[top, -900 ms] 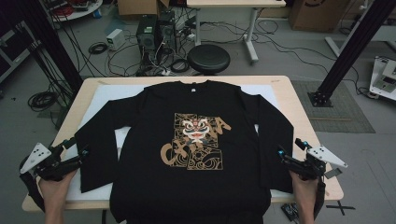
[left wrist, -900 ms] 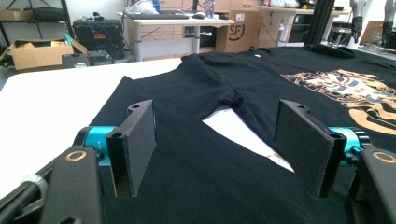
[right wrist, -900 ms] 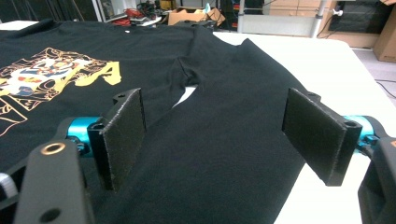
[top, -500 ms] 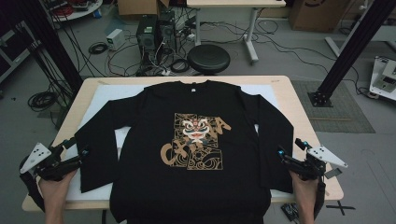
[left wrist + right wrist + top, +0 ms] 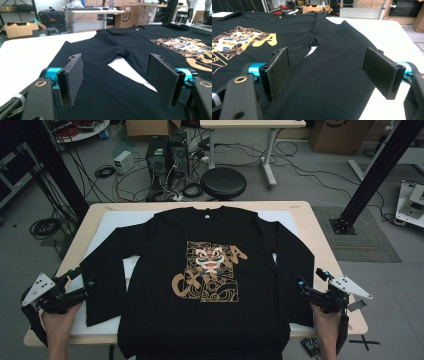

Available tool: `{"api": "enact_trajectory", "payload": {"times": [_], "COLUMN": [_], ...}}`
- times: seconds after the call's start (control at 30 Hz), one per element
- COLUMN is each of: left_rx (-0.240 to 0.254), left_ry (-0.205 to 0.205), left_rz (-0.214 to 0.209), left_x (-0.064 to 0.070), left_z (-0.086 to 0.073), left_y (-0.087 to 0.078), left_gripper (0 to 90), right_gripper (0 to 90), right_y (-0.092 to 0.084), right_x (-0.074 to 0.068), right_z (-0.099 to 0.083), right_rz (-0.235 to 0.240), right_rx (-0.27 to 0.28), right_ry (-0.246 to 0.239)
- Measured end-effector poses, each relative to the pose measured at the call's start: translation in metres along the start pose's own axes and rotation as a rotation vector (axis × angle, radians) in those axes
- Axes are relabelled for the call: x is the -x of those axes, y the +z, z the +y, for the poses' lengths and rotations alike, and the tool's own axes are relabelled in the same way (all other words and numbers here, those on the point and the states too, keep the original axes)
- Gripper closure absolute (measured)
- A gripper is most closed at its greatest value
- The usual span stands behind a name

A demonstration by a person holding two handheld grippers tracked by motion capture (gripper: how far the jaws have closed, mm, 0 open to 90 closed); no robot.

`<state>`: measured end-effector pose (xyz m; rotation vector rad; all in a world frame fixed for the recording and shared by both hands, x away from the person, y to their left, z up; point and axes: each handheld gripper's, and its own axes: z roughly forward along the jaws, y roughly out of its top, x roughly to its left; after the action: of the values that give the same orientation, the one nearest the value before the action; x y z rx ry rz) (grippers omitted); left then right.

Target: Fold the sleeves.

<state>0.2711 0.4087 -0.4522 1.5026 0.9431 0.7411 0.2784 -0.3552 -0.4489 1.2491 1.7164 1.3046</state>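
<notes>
A: High view: what's laid out?
B: A black long-sleeved cotton shirt (image 5: 210, 270) with a gold lion print, spread flat, front up, hem over the near edge of the pale wooden worktop (image 5: 320, 235).
A: The fingers?
B: Both grippers, left (image 5: 82, 281) and right (image 5: 310, 279), are released at the cuffs.
A: Beyond?
B: A round black stool (image 5: 223, 183), cables on the grey floor.

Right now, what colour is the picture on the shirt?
Gold and white on the black shirt; the picture shows best in the high view.

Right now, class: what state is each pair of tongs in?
Left tongs: open, holding nothing, jaws over the shirt's sleeve.
Right tongs: open, holding nothing, jaws over the other sleeve.
</notes>
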Motion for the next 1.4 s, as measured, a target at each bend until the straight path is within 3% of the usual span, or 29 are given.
{"api": "enact_trajectory", "payload": {"times": [0.2,0.37,0.5,0.53,0.7,0.83,1.0,1.1,1.4], "left_rx": [0.0,-0.015,-0.041,-0.055,-0.072,-0.102,-0.157,-0.186,-0.299], "left_ry": [0.006,0.043,0.039,0.017,0.063,0.099,0.133,0.158,0.16], "left_rz": [0.005,0.031,0.019,-0.037,-0.088,-0.133,-0.164,-0.159,-0.164], "left_x": [0.0,0.006,0.009,0.017,0.032,0.047,0.063,0.069,0.074], "left_z": [0.0,0.001,0.003,0.01,0.026,0.03,0.023,0.017,-0.003], "left_y": [0.0,0.001,0.003,0.005,0.003,-0.003,-0.02,-0.029,-0.043], "left_gripper": [29.6,29.6,29.7,29.7,29.8,30.0,31.7,33.3,37.1], "right_gripper": [21.9,21.9,21.9,21.9,21.9,21.9,22.0,21.9,22.0], "right_y": [0.0,0.0,0.0,0.0,0.001,0.001,0.002,0.002,0.002], "right_x": [0.0,-0.001,-0.002,-0.002,-0.001,-0.001,-0.001,-0.002,-0.002], "right_z": [0.0,0.0,0.0,0.0,0.001,0.001,0.001,0.001,0.001], "right_rz": [0.0,-0.001,-0.008,-0.008,-0.001,-0.002,-0.004,-0.006,-0.011], "right_rx": [0.002,-0.003,-0.014,-0.014,-0.018,-0.02,-0.018,-0.027,-0.028], "right_ry": [-0.001,-0.002,0.002,0.002,0.013,0.002,-0.006,-0.004,-0.011]}}
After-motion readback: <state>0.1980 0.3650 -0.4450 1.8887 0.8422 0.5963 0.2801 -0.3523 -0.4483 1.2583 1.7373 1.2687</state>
